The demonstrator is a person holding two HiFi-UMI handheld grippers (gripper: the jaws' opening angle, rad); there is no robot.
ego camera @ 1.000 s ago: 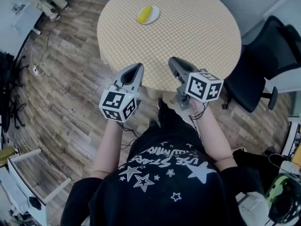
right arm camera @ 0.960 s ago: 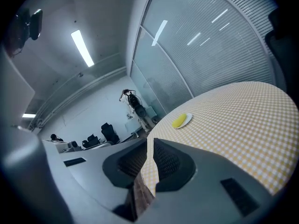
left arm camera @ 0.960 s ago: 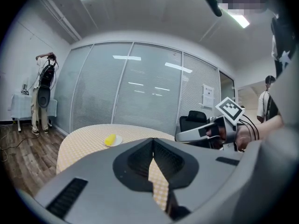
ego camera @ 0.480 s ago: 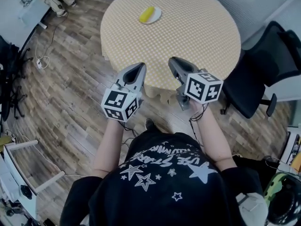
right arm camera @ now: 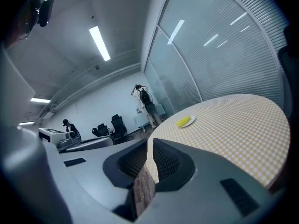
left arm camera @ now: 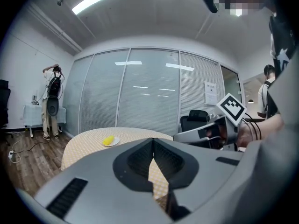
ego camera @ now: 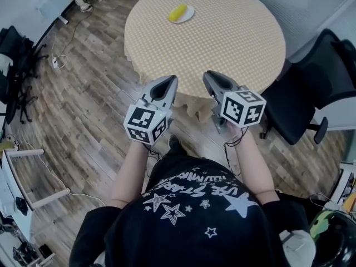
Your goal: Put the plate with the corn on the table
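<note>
Plate (ego camera: 182,14) with the corn (ego camera: 178,13) on it sits on the round table (ego camera: 233,32), well in on the far left part of the top. It is well apart from both tools. The left gripper (ego camera: 169,81) and the right gripper (ego camera: 209,75) are held side by side at the table's near edge, tips pointing toward the plate. Each one's jaws are pressed together with nothing between them.

The yellow cob lies across the small white plate, inside its rim. A yellow checked cloth (ego camera: 167,93) covers the table and hangs over the near edge just in front of the gripper tips.

The person's black shirt (ego camera: 194,210) has white stars and a line of white lettering, which I cannot read from this angle. A white notice (left arm camera: 210,93) hangs on the glass wall behind the table, its print too small to read.

Between the grippers and the plate the tabletop is bare cloth. A black office chair (ego camera: 311,93) stands close by the table's right side. On the left the wood floor (ego camera: 83,110) is open, with cables (ego camera: 58,60) lying farther out.
</note>
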